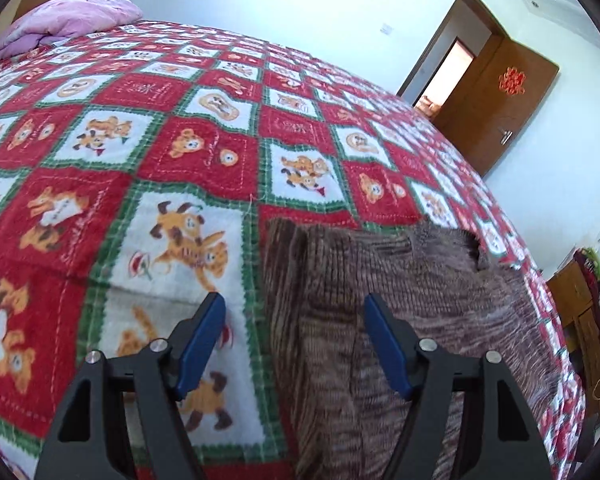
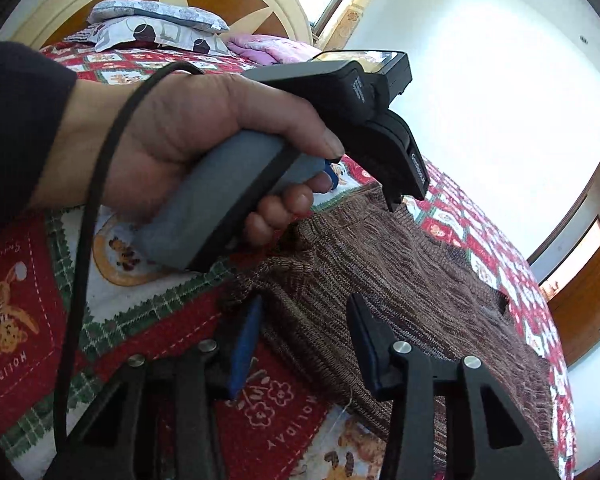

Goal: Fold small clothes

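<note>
While the brown ribbed knit garment (image 1: 400, 320) lies spread flat on the red, green and white checked bedspread with cartoon animals (image 1: 160, 168), its length running away from both cameras toward the far side of the bed, each gripper sits at its near end. The left gripper (image 1: 296, 312) stands wide open and empty over the garment's left edge, one blue finger (image 1: 204, 336) above bare bedspread and the other above the knit, so the edge lies between them but untouched. The right gripper (image 2: 304, 324) is about half open and straddles the garment's near left corner (image 2: 244, 292); whether its pads press the cloth cannot be told, though they appear apart from it. Seen in the right wrist view, the left hand (image 2: 188, 144) holding its tool is just beyond, further along the same edge. Judging from this, the right gripper is nearer a grip, and the fold would likely carry the near end forward along the garment's length.
</note>
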The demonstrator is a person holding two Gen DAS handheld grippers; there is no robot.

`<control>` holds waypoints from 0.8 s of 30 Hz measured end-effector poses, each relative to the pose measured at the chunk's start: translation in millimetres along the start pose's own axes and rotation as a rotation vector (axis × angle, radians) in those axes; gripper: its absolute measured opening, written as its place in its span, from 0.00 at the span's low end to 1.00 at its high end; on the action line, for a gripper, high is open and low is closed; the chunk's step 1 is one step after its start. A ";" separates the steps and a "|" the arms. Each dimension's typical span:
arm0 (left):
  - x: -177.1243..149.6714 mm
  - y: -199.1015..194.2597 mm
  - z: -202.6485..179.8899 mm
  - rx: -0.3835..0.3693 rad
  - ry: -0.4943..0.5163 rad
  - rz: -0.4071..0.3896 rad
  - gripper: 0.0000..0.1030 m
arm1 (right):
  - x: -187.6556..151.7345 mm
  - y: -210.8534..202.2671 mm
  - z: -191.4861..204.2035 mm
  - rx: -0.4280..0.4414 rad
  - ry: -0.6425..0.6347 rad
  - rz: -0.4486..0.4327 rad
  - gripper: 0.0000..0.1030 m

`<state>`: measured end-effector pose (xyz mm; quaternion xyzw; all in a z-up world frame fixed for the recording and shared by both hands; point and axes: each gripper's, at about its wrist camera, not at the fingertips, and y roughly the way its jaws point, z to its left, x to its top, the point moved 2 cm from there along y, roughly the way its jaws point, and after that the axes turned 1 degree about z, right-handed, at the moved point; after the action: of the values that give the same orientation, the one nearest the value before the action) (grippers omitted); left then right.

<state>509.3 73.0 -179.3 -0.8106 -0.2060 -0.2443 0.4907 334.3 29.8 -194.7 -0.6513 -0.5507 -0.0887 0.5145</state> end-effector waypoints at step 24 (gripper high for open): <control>0.5 9.2 -0.7 0.013 0.008 0.012 0.11 | 0.1 2.9 -19.7 0.166 0.100 -0.003 0.06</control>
<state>514.8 68.5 -185.1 -0.8076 -0.2006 -0.2433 0.4983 345.6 15.1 -187.4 -0.6001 -0.5308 -0.0761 0.5935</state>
